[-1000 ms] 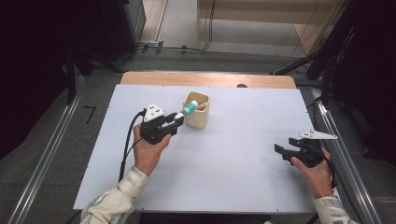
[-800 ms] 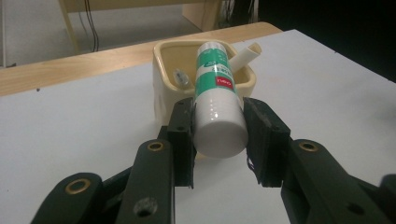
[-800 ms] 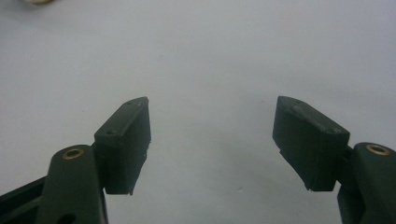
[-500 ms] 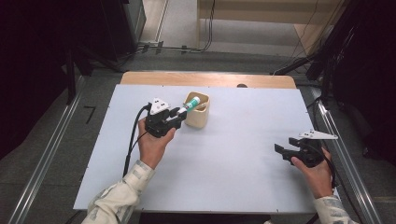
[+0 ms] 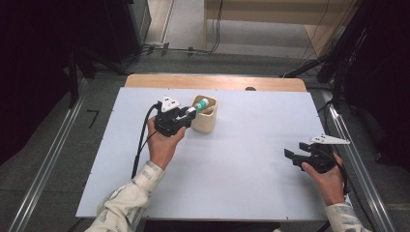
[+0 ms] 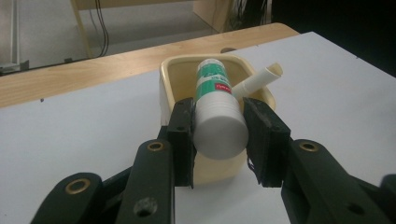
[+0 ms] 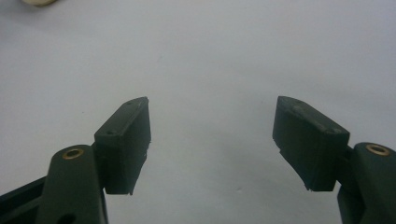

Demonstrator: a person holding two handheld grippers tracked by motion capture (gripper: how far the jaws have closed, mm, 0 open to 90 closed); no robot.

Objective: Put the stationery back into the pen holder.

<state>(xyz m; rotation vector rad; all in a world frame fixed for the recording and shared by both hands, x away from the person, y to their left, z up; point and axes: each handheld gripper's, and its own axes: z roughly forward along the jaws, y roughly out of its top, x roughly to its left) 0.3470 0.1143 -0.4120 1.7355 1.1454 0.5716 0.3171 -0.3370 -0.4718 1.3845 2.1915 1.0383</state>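
Observation:
A white tube with a green label (image 6: pixel 215 110) lies between the pads of my left gripper (image 6: pixel 219 140), which is shut on it. Its far end reaches over the rim of a cream cup (image 6: pixel 167 84) on the white table. In the high view that gripper (image 5: pixel 189 116) sits just left of the cup (image 5: pixel 205 121) with the tube (image 5: pixel 200 105) pointing into it. A thin cream stick (image 6: pixel 259 78) leans inside the cup. My right gripper (image 5: pixel 291 155) rests near the table's right edge, jaws open over bare surface (image 7: pixel 212 140).
The white table top (image 5: pixel 241 159) has a wooden strip (image 5: pixel 217 82) along its far edge. Metal rails run along the floor on both sides. A black cable (image 5: pixel 140 145) trails from the left gripper toward the person.
The left hand has carried the tube to the right and slightly up, bringing its tip over the cup. The right hand has stayed where it was.

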